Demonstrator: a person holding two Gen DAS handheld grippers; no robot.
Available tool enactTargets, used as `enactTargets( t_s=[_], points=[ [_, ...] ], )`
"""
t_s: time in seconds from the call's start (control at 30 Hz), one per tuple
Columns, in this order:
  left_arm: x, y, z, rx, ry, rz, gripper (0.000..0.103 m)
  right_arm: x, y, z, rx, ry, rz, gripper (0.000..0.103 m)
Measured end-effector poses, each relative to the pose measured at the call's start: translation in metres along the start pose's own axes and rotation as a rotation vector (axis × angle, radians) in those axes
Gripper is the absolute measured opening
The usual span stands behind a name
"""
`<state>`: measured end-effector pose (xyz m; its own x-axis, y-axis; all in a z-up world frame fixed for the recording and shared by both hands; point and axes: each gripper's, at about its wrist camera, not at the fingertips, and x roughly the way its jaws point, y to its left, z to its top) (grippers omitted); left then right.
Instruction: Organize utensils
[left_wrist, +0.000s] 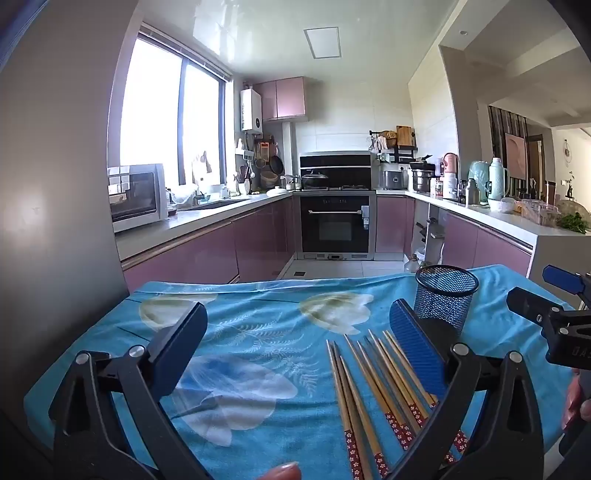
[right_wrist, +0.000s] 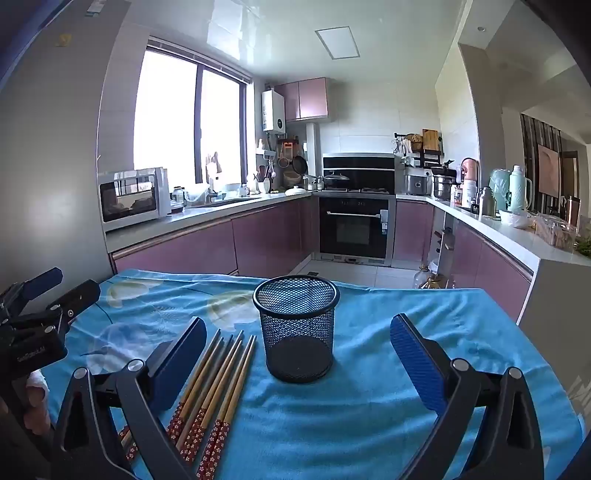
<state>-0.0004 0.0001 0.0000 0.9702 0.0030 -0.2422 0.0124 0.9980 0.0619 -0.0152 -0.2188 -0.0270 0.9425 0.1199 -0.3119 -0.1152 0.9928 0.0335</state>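
Several wooden chopsticks (left_wrist: 376, 391) with red flowered ends lie side by side on the blue flowered cloth (left_wrist: 258, 332). A black mesh cup (left_wrist: 445, 297) stands upright and empty just behind them. My left gripper (left_wrist: 299, 325) is open and empty, hovering above the cloth left of the chopsticks. In the right wrist view my right gripper (right_wrist: 299, 332) is open and empty, with the mesh cup (right_wrist: 297, 328) between its fingers' line of sight and the chopsticks (right_wrist: 214, 384) by its left finger. Each gripper shows at the edge of the other's view.
The table sits in a kitchen. Pink cabinets and a counter (left_wrist: 207, 218) with a microwave (left_wrist: 136, 195) run along the left, an oven (left_wrist: 334, 221) at the back, a cluttered counter (left_wrist: 491, 210) on the right. A grey wall (left_wrist: 55, 184) stands close on the left.
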Motion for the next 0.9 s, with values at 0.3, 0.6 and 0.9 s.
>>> enactTargets(
  t_s=[0.3,0.6,0.9],
  points=[
    [0.001,-0.001,-0.002,0.000,0.005,-0.005,0.097,0.001,0.002,0.000,-0.004,0.017,-0.008,0.096],
    [-0.001,-0.001,-0.002,-0.006,0.009,-0.008,0.097,0.002,-0.001,-0.001,0.011,0.014,-0.001,0.096],
    [-0.006,-0.011,-0.005,-0.009,0.017,-0.015,0.097,-0.001,-0.003,-0.003,0.016,0.006,-0.007,0.096]
  ],
)
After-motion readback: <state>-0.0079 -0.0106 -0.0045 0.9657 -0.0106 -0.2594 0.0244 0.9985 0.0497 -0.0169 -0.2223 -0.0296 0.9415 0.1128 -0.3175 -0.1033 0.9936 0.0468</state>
